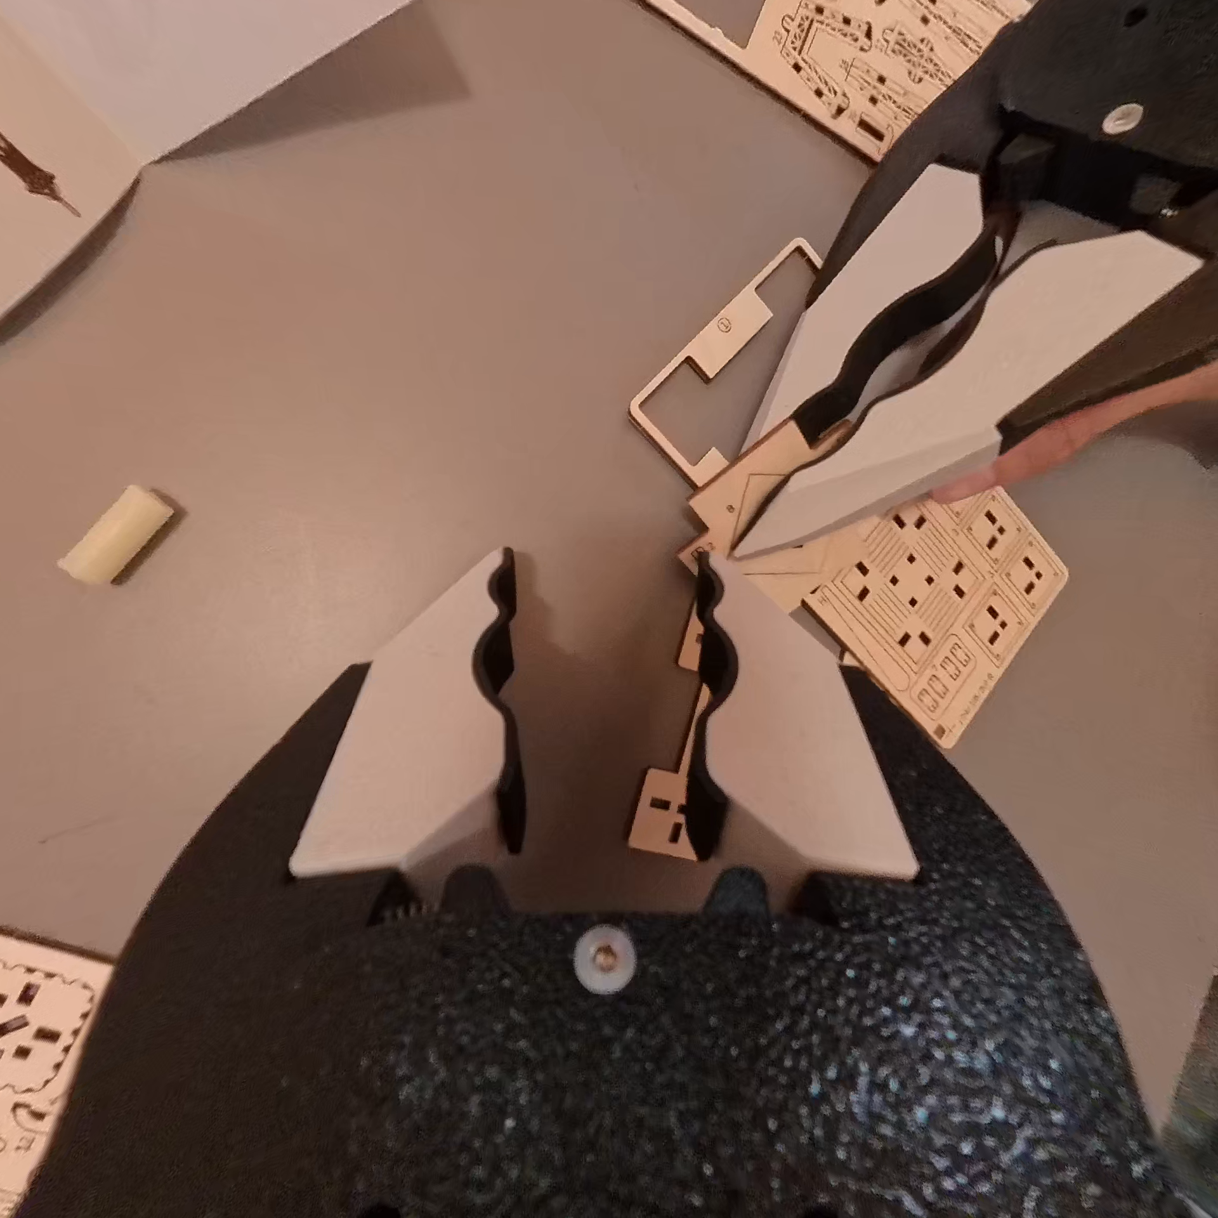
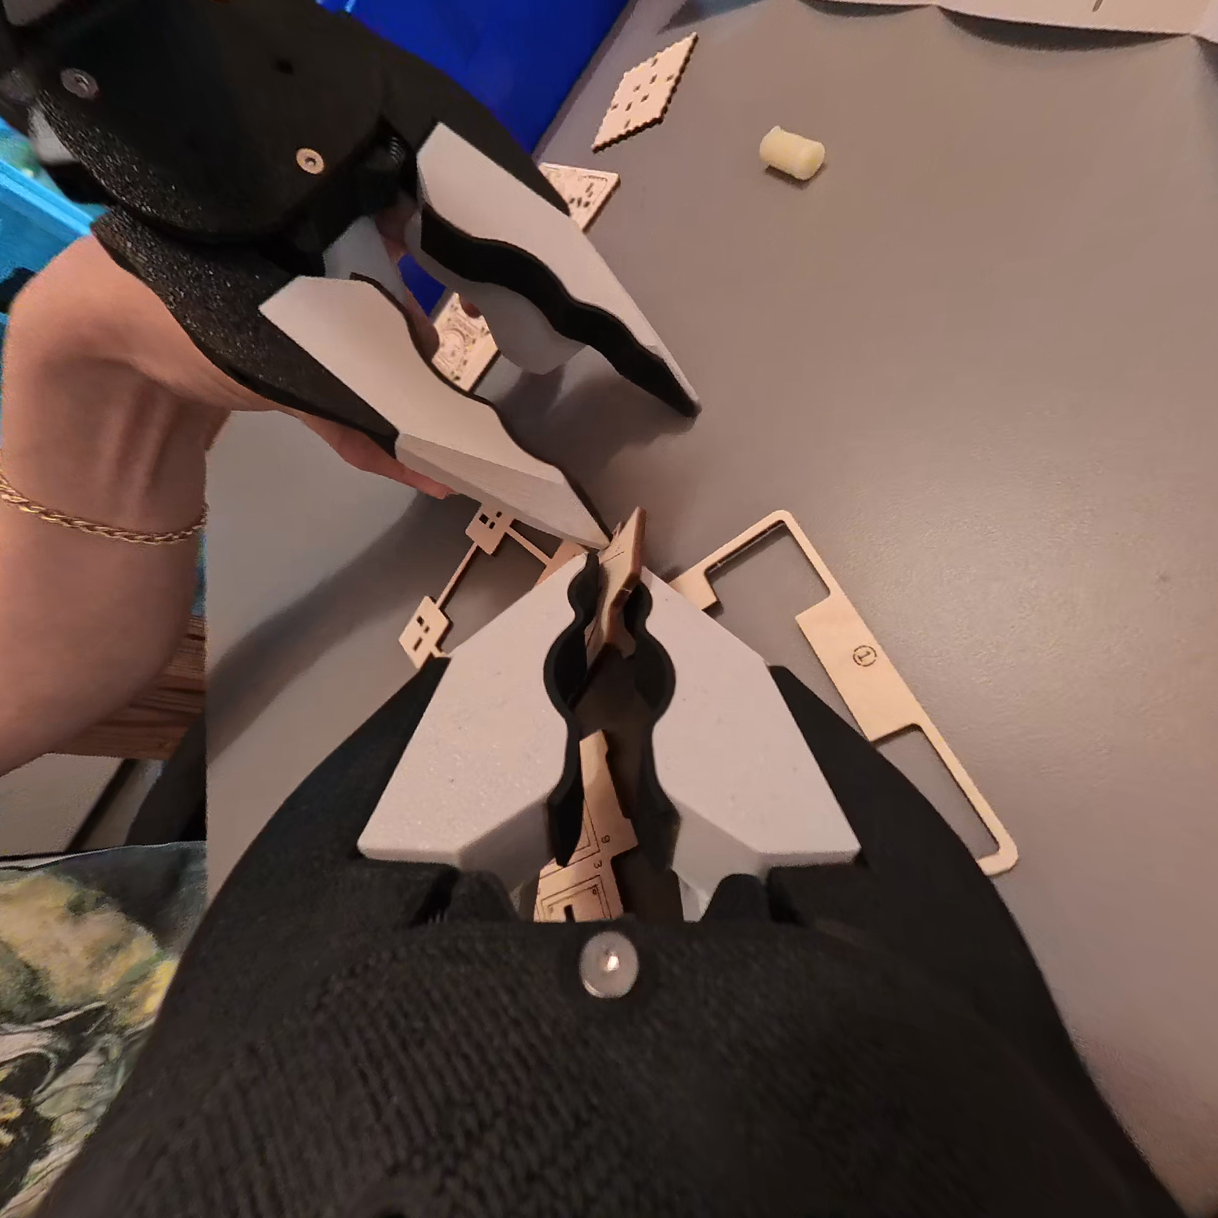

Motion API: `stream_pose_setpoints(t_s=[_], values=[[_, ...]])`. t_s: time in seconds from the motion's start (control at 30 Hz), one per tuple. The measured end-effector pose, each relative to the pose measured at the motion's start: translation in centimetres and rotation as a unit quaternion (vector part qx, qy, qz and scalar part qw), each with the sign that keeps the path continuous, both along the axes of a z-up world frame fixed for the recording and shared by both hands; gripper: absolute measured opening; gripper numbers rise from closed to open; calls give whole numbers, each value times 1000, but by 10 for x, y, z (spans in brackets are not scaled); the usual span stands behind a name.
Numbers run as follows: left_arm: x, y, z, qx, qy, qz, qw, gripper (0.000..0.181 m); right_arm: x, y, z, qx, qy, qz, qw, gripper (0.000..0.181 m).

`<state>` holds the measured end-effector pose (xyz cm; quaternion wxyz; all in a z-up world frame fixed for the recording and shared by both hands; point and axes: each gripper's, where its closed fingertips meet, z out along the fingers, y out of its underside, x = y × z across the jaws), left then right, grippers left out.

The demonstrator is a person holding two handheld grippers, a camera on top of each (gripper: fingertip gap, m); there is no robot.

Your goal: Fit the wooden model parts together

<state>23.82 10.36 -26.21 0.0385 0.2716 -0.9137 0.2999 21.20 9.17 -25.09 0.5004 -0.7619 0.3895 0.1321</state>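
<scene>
Left wrist view: my left gripper [image 1: 603, 560] has its jaws apart, holding nothing; its right fingertip [image 1: 704, 573] sits just beside the wooden part [image 1: 738, 488] that the right gripper [image 1: 768, 494] pinches — ahead and to the right.

Right wrist view: my right gripper [image 2: 609, 567] is clamped on that part [image 2: 626, 547] (edge-up, long axis along the fingers); the left gripper [image 2: 646, 474] stands open just beyond it. A thin frame piece [image 2: 455, 580] lies flat below.

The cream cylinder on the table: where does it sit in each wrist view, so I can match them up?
Left wrist view: cream cylinder lies at the left edge, mid-height, on the grey table.
Right wrist view: it lies at upper right.
Shared landmark: the notched wooden frame strip, flat on the table.
</scene>
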Motion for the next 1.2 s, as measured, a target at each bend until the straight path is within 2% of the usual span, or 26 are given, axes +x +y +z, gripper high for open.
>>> stream_pose_setpoints(t_s=[0.17, 0.23, 0.27, 0.37, 0.47, 0.57, 0.63, 0.73, 0.87, 0.93, 1.0, 1.2], values=[[-2, 3, 9, -44, -47, -3, 998, 51, -4, 2, 7, 23, -7, 15, 1000, 2], [-7, 8, 16, -64, -59, 3, 996, 34, -6, 2, 12, 37, -16, 20, 999, 0], [-13, 8, 23, -93, -54, 3, 994, 22, -7, 2, 17, 51, -24, 24, 998, 0], [-39, 2, 45, -202, 10, -13, 979, 23, -14, 2, 36, 108, -48, 47, 992, 1], [-51, -5, 54, -258, 20, -28, 966, 23, -20, 3, 49, 123, -82, 72, 986, 1], [-60, -11, 49, -261, 32, -43, 964, 22, -27, 8, 65, 173, -79, 83, 978, 1], [-62, -13, 50, -265, 20, -52, 963, 6, -24, 8, 63, 175, -69, 74, 979, 1], [-61, -13, 58, -291, 13, -49, 955, 2, -25, 5, 66, 198, -59, 76, 975, 1], [-48, -5, 62, -321, 22, 2, 947, 0, -20, 2, 56, 174, -46, 66, 982, 28], [-45, -2, 68, -353, 37, 22, 935, 0, -14, 0, 50, 150, -66, 52, 985, 27], [-46, 0, 70, -377, 49, 26, 924, 0, -14, 3, 56, 164, -75, 47, 982, 20], [-48, 2, 69, -387, 58, 31, 919, 0, -11, 3, 60, 172, -90, 38, 980, 9]])
